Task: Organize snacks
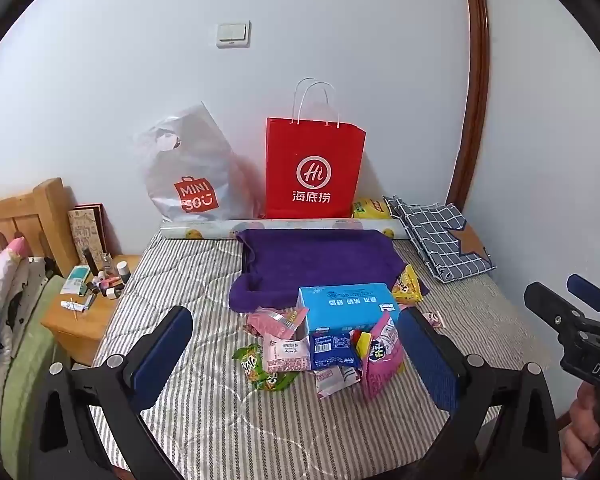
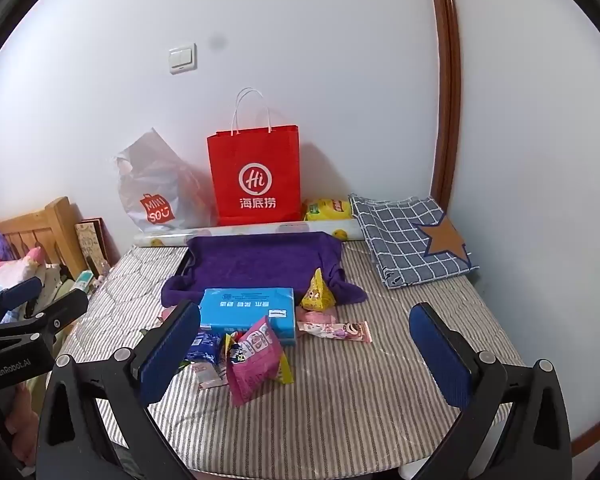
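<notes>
Snack packets (image 1: 320, 352) lie heaped on the bed (image 1: 204, 420) before a box (image 1: 348, 306). Behind it lies a towel (image 1: 316, 260); two bags (image 1: 314, 168) stand against the wall, folded cloth (image 1: 440, 236) at right.

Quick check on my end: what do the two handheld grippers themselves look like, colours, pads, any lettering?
Both match: black plastic frames with silver round bolts and flat blue pads on the fingers. The left gripper body reads "GenRobot.AI" in white, seen from the right wrist view. The right gripper shows white letters "DAS" in the left wrist view. No cables or sleeves visible.
</notes>
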The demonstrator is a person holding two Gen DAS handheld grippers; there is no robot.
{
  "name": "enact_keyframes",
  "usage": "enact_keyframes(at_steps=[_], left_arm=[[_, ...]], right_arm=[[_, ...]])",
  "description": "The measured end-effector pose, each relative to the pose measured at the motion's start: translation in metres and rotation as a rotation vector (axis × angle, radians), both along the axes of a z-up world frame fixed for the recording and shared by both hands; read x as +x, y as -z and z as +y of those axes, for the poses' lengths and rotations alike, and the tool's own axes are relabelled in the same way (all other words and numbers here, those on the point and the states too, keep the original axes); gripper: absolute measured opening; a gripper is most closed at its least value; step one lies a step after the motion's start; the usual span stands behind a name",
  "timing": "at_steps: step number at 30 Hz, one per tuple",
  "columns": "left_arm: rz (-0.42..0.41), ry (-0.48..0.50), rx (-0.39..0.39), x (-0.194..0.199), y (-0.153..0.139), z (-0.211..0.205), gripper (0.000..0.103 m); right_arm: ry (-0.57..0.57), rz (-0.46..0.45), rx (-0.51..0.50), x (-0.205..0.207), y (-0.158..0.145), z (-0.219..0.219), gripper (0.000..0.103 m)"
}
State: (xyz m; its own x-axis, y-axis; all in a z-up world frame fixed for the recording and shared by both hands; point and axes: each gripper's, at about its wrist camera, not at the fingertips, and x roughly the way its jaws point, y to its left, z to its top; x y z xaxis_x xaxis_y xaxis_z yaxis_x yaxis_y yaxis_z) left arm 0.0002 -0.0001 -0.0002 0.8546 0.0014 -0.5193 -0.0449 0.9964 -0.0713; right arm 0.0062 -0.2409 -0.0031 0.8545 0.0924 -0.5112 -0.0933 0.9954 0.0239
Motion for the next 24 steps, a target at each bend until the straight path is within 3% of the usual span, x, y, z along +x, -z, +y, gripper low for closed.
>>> enact_keyframes(at_steps=[24], left_arm=[[0.012,-0.006,-0.003,-0.003,0.0003,0.0014,0.103]], right_arm=[[0.004,-0.009,0.003,-0.0019,0.0,0.0006,0.103]])
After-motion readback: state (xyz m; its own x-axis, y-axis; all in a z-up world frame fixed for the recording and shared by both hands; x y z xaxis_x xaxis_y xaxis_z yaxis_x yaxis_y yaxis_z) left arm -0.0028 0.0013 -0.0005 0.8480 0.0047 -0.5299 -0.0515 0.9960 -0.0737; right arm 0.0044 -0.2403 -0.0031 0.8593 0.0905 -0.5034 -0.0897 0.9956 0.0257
